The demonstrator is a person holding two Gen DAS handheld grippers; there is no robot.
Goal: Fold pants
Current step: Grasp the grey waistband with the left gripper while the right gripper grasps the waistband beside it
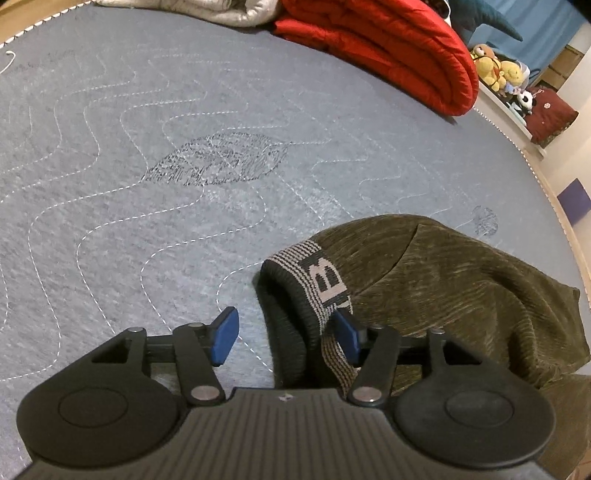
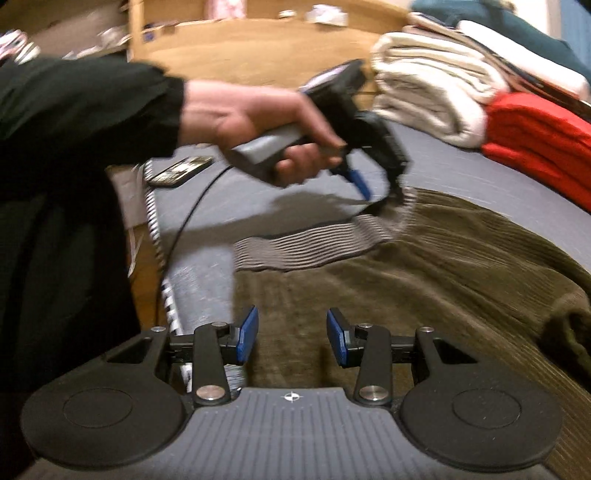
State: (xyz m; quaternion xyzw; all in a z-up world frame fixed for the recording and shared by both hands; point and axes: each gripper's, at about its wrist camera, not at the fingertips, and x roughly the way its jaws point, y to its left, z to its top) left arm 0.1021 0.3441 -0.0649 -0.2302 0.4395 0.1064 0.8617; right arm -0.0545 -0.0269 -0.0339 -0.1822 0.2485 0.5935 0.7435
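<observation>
Right under the parted, empty left claw point(image 1: 286, 338) the striped waistband point(image 1: 325, 284) of the olive pants point(image 1: 461, 295) lies on the bed point(image 1: 147, 166), legs running toward the right claw point(image 2: 291, 339), also parted and empty.

Pants point(image 1: 461, 295) on mattress point(image 1: 147, 184), blankets point(image 1: 388, 48) behind.

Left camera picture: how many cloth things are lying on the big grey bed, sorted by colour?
Olive green: 1, the pants
Red: 1, the folded quilt
Pale grey-white: 1, the bunched blanket
Total: 3
</observation>
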